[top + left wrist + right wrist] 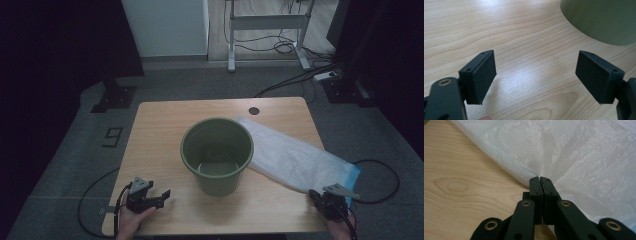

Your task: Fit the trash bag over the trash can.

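So over at the front left corner of the table (150,120) the left hand-held gripper (159,196) is just parked, jaws spread wide with nothing between them, bare wood showing through the gap in its own view. Dead centre sits the green bin (217,154), upright and empty as far as I can see. To the right of it the white plastic bag (295,157) lies flat, running from behind the bin toward the front right corner, with a blue edge hanging off the table's right side. The right hand-held gripper (322,199) is clamped on the near corner of that bag; in its own view the jaws are pinched together with the film bunching at the tips.

My guess is the bag is meant to line the bin. If so, I'd keep that pinch firm, since thin film slips easily, lift high enough that the bag clears the rim, and bring the left one over to catch the opposite edge so the mouth opens instead of dragging the bin sideways.
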Available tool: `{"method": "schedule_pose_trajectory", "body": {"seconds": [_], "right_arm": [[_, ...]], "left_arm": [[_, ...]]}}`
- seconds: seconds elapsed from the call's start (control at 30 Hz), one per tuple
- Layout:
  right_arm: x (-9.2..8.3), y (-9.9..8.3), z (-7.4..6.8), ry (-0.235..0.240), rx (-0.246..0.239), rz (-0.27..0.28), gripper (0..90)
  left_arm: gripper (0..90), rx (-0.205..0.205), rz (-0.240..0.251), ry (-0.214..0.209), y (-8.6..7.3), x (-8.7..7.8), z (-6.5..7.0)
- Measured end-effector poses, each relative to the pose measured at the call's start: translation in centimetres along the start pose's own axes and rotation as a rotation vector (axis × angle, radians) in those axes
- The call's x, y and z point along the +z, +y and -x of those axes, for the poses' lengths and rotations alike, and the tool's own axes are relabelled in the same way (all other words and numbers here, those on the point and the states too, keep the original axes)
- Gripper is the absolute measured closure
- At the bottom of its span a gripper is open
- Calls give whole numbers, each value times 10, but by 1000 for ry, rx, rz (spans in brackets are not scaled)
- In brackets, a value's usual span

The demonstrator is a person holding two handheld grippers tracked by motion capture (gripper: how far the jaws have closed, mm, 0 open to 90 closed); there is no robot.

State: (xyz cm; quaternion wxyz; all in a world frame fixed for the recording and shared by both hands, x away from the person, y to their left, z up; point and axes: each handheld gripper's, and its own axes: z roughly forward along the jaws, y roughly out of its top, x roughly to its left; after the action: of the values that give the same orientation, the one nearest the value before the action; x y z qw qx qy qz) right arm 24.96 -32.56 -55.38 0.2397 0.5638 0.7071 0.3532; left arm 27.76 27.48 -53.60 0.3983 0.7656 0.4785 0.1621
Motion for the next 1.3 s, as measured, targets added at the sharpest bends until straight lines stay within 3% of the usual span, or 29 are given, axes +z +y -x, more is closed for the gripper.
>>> {"method": "schedule_pose_trajectory", "body": {"seconds": [0.1, 0.13, 0.17, 0.2, 0.23, 0.33, 0.43, 0.63, 0.77, 0.8, 0.87, 0.97, 1.17, 1.3], "right_arm": [[-3, -2, 4, 7, 12, -4, 832], [-4, -2, 4, 12, 11, -5, 778], [-4, -2, 2, 18, 12, -6, 694], [-7, -3, -3, 7, 7, -12, 533], [-7, -3, -3, 7, 7, -12, 533], [-17, -2, -18, -2, 8, 23, 389], [-20, 2, -29, -11, -7, 47, 322], [-8, 28, -49, 20, -6, 81, 281], [12, 48, -67, 74, -57, 96, 265], [26, 58, -75, 98, -76, 88, 253], [31, 61, -78, 105, -87, 83, 248], [65, 75, -92, 123, -133, 36, 209], [91, 83, -103, 132, -162, -2, 194], [100, 81, -109, 129, -191, -41, 196]], "left_arm": [[166, 0, -2, 0, 0, 0, 1], [166, 1, -4, -1, 0, 0, 1], [166, 5, -7, -3, -1, 0, 1], [183, 10, -7, -10, 0, -1, 2], [183, 10, -7, -10, 0, -1, 2], [183, 5, 2, -12, 0, -2, 1], [183, 3, 2, -11, 1, -2, 1], [184, 11, -10, -16, 1, 0, 1], [185, 10, -7, -17, 0, -1, 1], [185, 11, -8, -18, 0, -1, 1], [189, 12, -9, -21, 0, -1, 1], [201, 13, -11, -27, 0, -1, 0], [206, 13, -7, -27, -1, -4, -3], [210, 10, 0, -30, -1, -4, -4]]}}
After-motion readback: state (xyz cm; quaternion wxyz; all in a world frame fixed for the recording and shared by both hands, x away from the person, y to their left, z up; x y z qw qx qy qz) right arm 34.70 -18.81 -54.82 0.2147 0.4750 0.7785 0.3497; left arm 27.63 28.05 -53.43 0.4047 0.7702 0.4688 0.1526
